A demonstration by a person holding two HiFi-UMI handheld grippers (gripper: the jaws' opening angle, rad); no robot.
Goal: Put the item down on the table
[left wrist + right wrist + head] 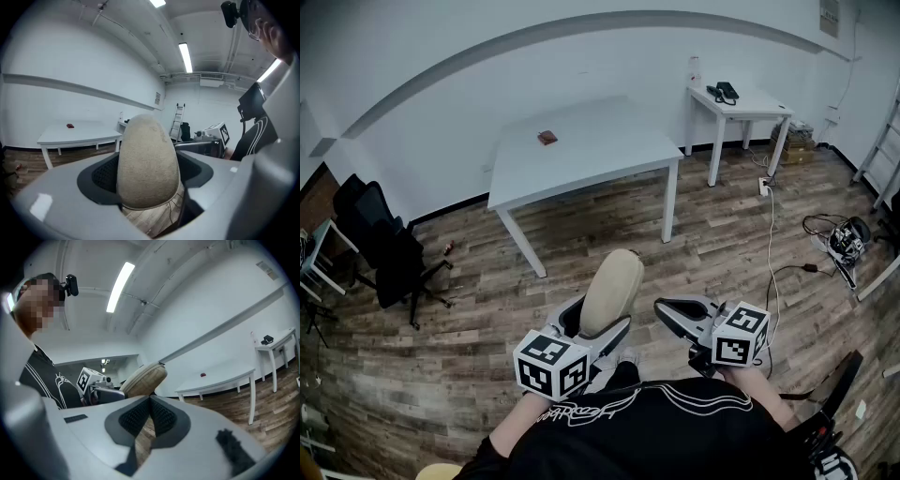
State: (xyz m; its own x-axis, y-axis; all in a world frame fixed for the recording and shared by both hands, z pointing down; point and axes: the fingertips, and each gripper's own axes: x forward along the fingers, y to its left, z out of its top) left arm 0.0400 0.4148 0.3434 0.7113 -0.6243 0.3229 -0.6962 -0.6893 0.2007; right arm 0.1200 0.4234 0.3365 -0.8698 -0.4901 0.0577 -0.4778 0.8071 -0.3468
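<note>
The item (609, 286), beige and oval, is grasped between the jaws of the left gripper (596, 326). It is clamped on both sides by the pads and sticks out well beyond the jaw tips. It is held over the wooden floor (487, 309), not on any bench. The jaws of the right gripper (667, 309) are clenched tip to tip with nothing between them, just beside the item at 3 o'clock. The white bench (581, 155) is seen at 12 o'clock, well apart from the item, with a small red thing (547, 138) on it. A smaller bench (750, 105) is seen at 1 o'clock and black chairs (389, 248) at 9 o'clock.
</note>
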